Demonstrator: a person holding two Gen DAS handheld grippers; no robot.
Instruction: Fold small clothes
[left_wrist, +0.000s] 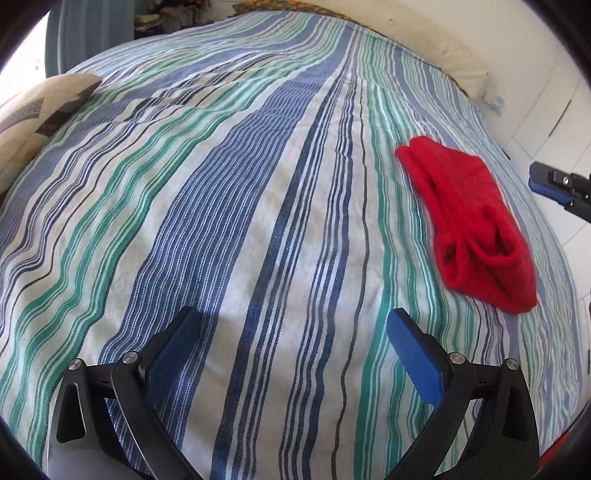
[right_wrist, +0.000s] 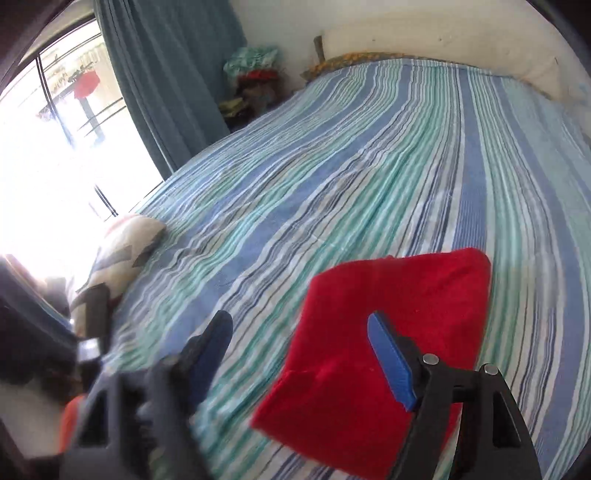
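A small red garment (left_wrist: 476, 221) lies folded into a compact bundle on the striped bedspread (left_wrist: 258, 206), toward the bed's right side. My left gripper (left_wrist: 291, 321) is open and empty, above bare bedspread to the left of the garment. In the right wrist view the garment (right_wrist: 388, 343) lies just ahead of my right gripper (right_wrist: 299, 328), which is open and empty above its near left edge. The right gripper's blue pads also show at the right edge of the left wrist view (left_wrist: 546, 186).
A patterned pillow (left_wrist: 33, 114) lies at the bed's left side, also seen in the right wrist view (right_wrist: 118, 254). A blue curtain (right_wrist: 166, 74) and bright window (right_wrist: 55, 147) stand on the left. A clothes pile (right_wrist: 255, 85) sits beyond the bed. A cream headboard cushion (left_wrist: 436, 44) lines the far edge.
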